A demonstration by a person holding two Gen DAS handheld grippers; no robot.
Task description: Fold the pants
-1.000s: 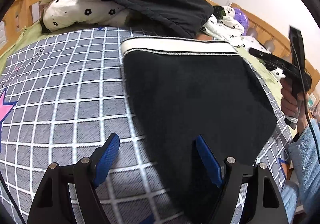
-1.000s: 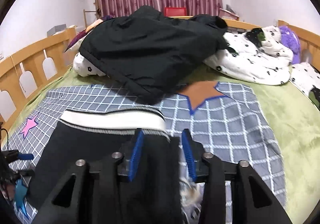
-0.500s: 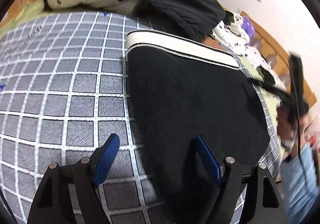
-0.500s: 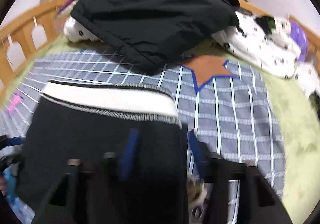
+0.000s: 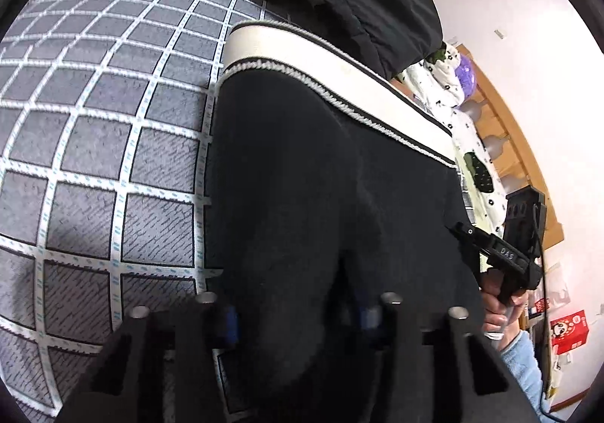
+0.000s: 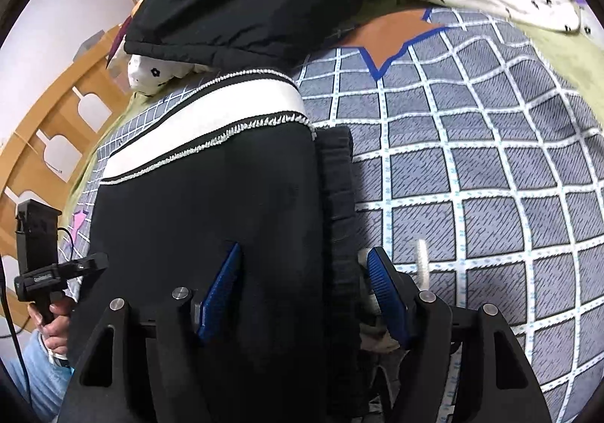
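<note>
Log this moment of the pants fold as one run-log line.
stage: regrasp near edge | pants: flat on checked blanket | left gripper: closing over fabric | right gripper: open, astride side edge

Both grippers are black frames with matte arms and round silver screw heads along the linkages. The right gripper [image 6: 302,291] carries ribbed blue pads [image 6: 221,294] on its jaws, and the left gripper [image 5: 294,317] shows only slivers of the same blue. Seen from the other side, each has a black pistol-style handle with small white lettering, a boxy black block mounted above it and a thin black cable trailing down. The person wears light blue fleecy sleeves [image 5: 528,366]
</note>
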